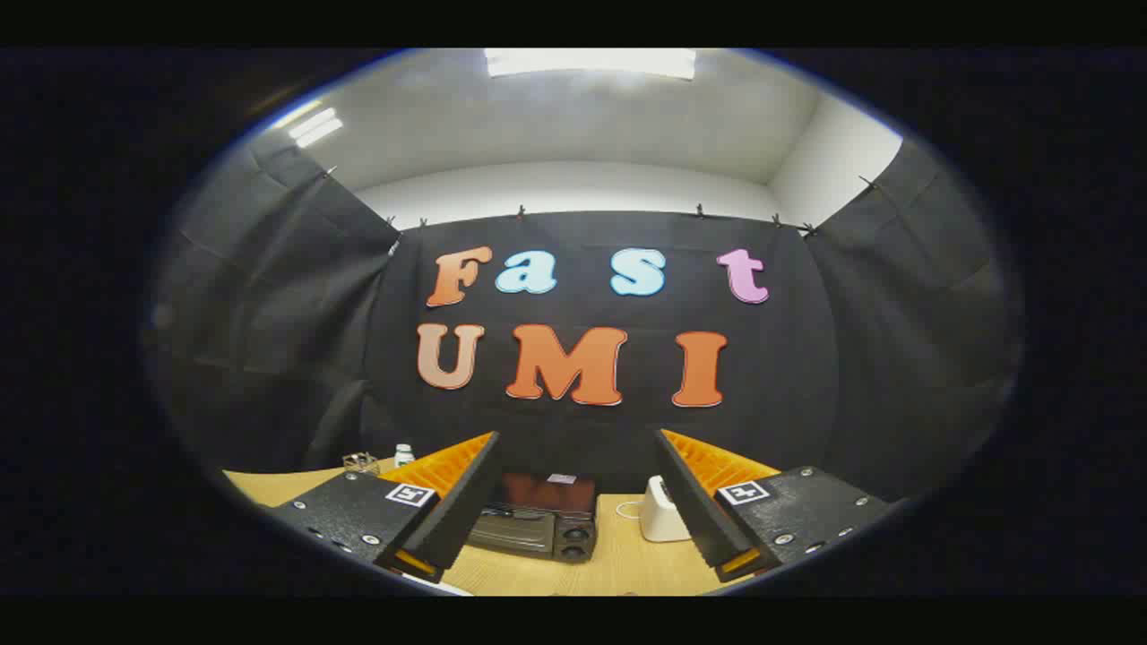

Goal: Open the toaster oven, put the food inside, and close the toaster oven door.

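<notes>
A dark toaster oven (pixel 538 524) stands on the wooden table (pixel 618 564), seen between my two fingers and well beyond them. Its door looks closed, with two round knobs (pixel 576 540) on its right side. My gripper (pixel 573 448) is held high above the table, open wide, with nothing between its fingers. The left finger hides part of the oven's left side. No food item can be made out.
A small white appliance (pixel 661 511) with a cord sits on the table right of the oven. At the table's back left are a small wire basket (pixel 360 462) and a white bottle (pixel 404 454). Black cloth walls enclose the booth.
</notes>
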### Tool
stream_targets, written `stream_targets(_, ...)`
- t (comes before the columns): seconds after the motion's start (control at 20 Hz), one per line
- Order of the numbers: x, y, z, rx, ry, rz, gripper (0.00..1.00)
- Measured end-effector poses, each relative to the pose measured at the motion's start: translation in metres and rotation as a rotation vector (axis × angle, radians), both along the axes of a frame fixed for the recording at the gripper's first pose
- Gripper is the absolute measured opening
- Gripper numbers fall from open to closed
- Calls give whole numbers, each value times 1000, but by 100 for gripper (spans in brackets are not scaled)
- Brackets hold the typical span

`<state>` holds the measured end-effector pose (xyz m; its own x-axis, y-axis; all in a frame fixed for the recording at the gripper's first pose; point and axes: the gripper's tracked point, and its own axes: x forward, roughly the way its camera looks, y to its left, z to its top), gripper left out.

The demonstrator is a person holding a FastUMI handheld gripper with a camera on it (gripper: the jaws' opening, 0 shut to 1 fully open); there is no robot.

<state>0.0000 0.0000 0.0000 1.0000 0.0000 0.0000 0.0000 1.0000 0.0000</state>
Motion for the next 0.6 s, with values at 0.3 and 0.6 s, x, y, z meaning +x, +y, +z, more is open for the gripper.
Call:
stream_targets(0.3,-2,1,-16,-13,8,12,99)
stream_targets(0.6,-2,-1,-24,-2,15,13,99)
